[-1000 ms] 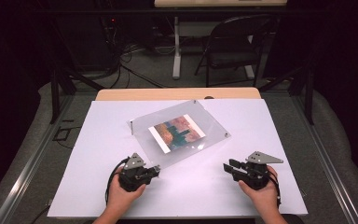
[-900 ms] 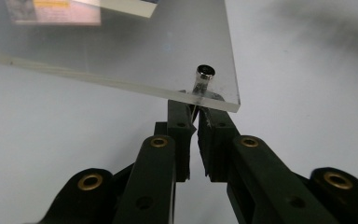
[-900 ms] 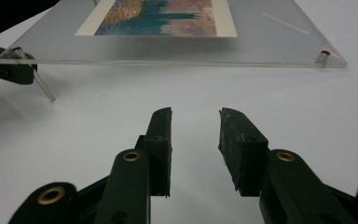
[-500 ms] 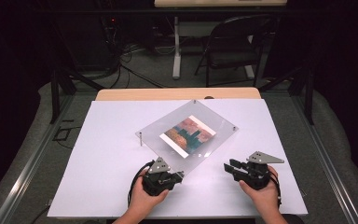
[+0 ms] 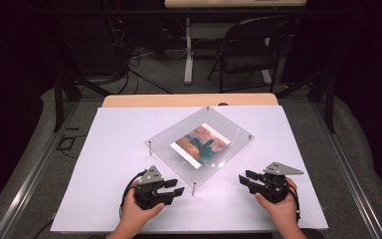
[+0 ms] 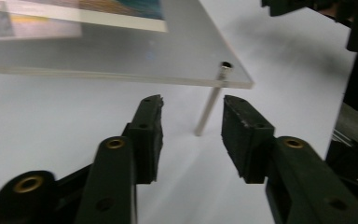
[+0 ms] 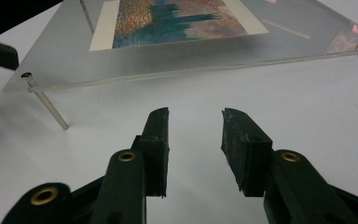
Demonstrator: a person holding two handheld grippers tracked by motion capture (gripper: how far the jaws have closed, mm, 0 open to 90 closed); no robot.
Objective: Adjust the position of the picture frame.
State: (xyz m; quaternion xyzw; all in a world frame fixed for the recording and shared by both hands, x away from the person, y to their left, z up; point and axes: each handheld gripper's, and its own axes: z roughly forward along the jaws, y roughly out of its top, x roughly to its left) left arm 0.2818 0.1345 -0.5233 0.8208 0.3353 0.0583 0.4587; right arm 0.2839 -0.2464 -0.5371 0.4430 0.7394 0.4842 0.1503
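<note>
The clear acrylic frame [image 5: 199, 144] stands on four thin metal legs near the middle of the counter [image 5: 104, 199], turned like a diamond so that one corner points at the counter's near edge, with a colourful print [image 5: 200, 145] sandwiched in it. That near corner rests on a leg [image 5: 194, 188] which lies just beyond the left gripper [image 5: 178, 187], almost in line with the gap between its jaws; in the left gripper view the leg [image 6: 209, 106] shows right ahead of them. The left gripper's jaws have just been opening and stand apart with nothing between them. The right gripper [image 5: 244, 178] sits farther off, towards the counter's near right corner, its jaws also apart and empty. By my reading the left gripper is the nearer one, and a short push forward would bring it to the leg.
</note>
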